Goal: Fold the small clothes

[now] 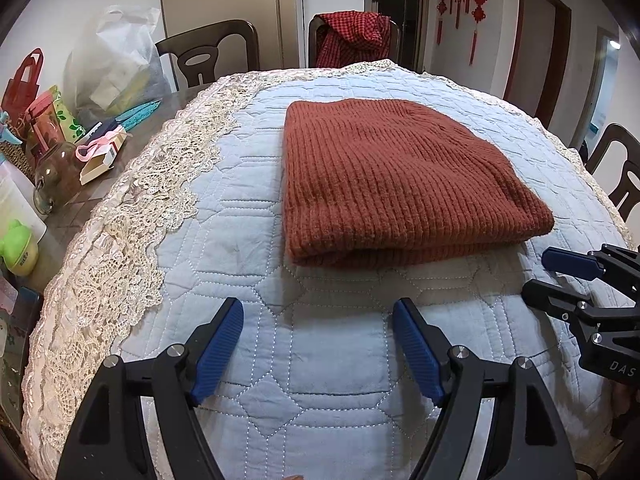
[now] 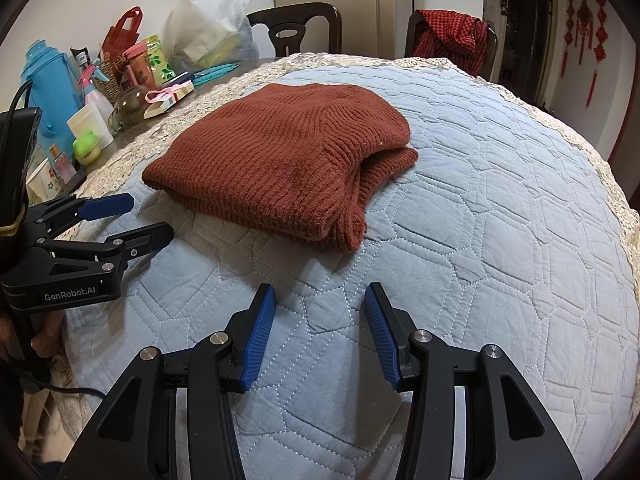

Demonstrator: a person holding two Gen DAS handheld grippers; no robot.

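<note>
As the sweater [image 1: 396, 184] already lies in a compact folded stack on the quilt [image 1: 256, 240] covering the table, the step in hand looks like a final check or tidy, poss. one more fold if a smaller packet is wanted.

Procedure, judged from the layout:
1. Approach low w/ both tongs from the near side; the thick folded edge faces them.
2. Pinch through all layers at the two near corners, not just the top layer, else the stack will shear apart.
3. On the right side (right wrist view) a loose inner layer sticks out beyond the top layer. Tuck or square it first.
4. Lift both corners evenly, carry over to the far edge, lay down flat, release together.
5. The rib knit is thick and springy; press after release so the fold holds.

State of tongs:
- Left tongs [image 1: 318, 344]: wide, nothing between the pads, over bare quilt.
- Right tongs [image 2: 320, 332]: approx. half wide, empty, also over bare quilt.

Position: the sweater sits mid-quilt, ahead of both tongs and apart from them, not touched. It lies straight ahead of the left tongs, and ahead and slightly left of the right tongs. The two tongs sit side by side, near each other.
</note>
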